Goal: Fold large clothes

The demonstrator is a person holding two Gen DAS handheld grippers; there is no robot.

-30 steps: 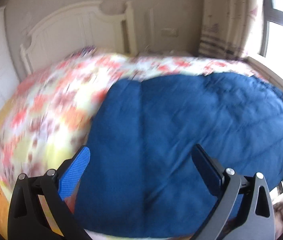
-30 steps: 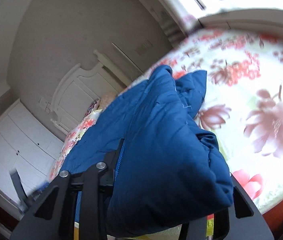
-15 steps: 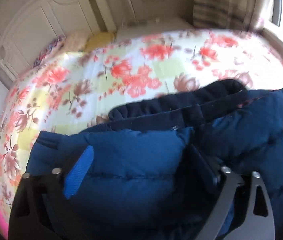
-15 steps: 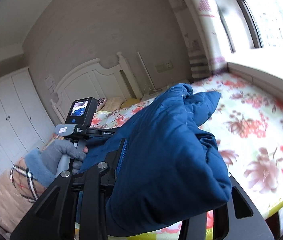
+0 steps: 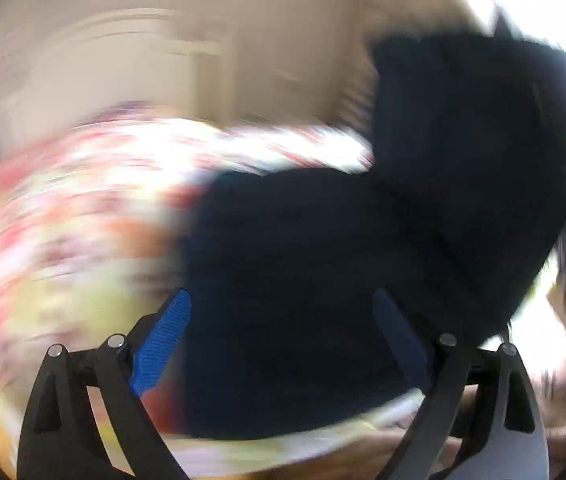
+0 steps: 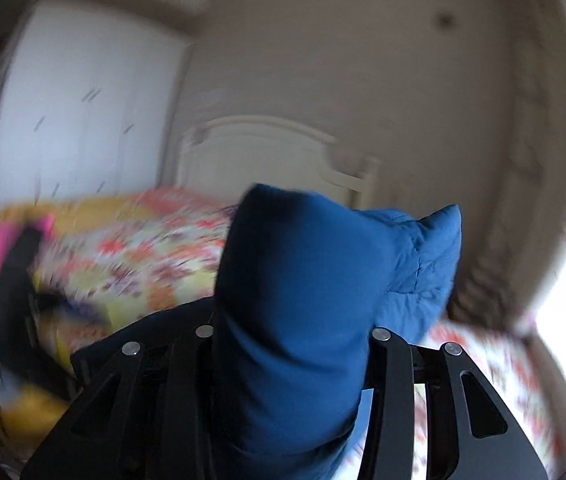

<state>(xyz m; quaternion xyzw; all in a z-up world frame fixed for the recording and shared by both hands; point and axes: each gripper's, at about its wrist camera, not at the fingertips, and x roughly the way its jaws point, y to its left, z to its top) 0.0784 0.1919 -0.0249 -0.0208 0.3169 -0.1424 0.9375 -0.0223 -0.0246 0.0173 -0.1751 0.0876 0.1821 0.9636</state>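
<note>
The right gripper (image 6: 289,344) is clamped on a thick fold of one blue padded jacket (image 6: 303,280); the cloth bulges up between its two black fingers (image 6: 393,380) and fills the gap wholly. Beyond the bulge a lighter quilted part of the same garment stands up, and a darker part trails down to the left of the fingers onto the bed (image 6: 155,252).

The left gripper (image 5: 281,340) has its jaws set wide apart, having just been widening again after a brief narrowing. Its two blue pads (image 5: 161,342) are both bare, and nothing is pressed between them. In this view the jacket (image 5: 363,260) looks nearly black against the bright window (image 5: 539,20). It lies beyond and between the spread fingers on the near part of the bed, toward the right side, and one part of it rises high at the upper right. Whether the cloth touches either pad the blur does not let me tell.

There is one bed, covered by one flowered sheet (image 5: 75,208) in red, pink and yellow-green. One white headboard (image 6: 267,152) stands at its far end. To the left of that is one white wardrobe (image 6: 79,100). At the left edge of the right wrist view is a blurred dark and pink shape that I cannot identify.
</note>
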